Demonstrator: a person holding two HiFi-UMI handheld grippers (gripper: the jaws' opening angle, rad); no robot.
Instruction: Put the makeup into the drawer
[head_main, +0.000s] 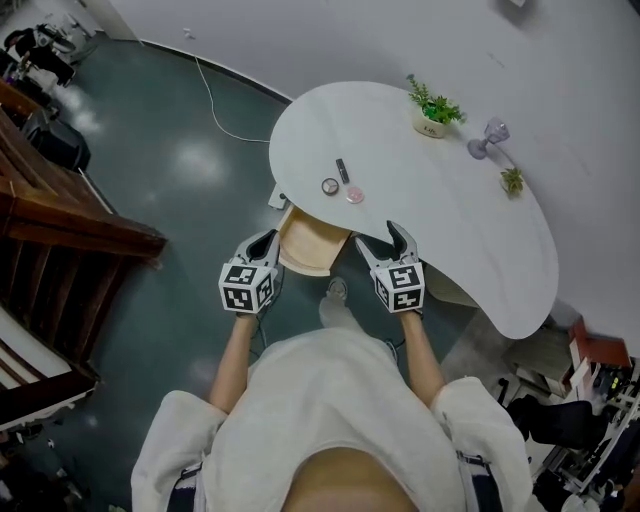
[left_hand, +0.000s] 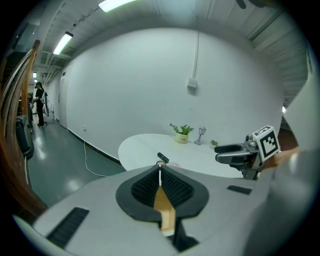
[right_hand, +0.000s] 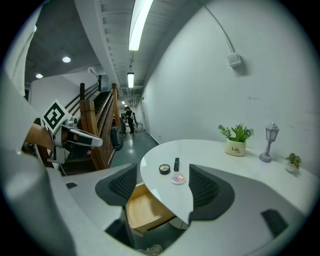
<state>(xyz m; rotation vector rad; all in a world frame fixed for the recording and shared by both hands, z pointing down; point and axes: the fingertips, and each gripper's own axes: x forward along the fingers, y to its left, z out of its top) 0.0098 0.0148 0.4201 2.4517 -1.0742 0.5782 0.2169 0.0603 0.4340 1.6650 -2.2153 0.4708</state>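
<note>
On the white table (head_main: 450, 220) lie three makeup items: a black tube (head_main: 342, 170), a round black compact (head_main: 330, 186) and a pink compact (head_main: 354, 194). A wooden drawer (head_main: 310, 250) stands pulled out under the table's near edge, and it looks empty. My left gripper (head_main: 265, 242) hovers at the drawer's left corner, shut with nothing held. To the drawer's right, my right gripper (head_main: 395, 238) is open and empty. In the right gripper view the compacts (right_hand: 164, 169) (right_hand: 178, 178) and the tube (right_hand: 176, 163) sit ahead of the open right gripper (right_hand: 162, 182), above the drawer (right_hand: 145, 210).
A potted plant (head_main: 433, 115), a small lamp ornament (head_main: 487, 138) and a tiny plant (head_main: 512, 181) stand at the table's far side. A cable (head_main: 215, 105) runs along the floor. A wooden staircase (head_main: 60, 220) is at the left. My shoe (head_main: 338, 290) shows below the drawer.
</note>
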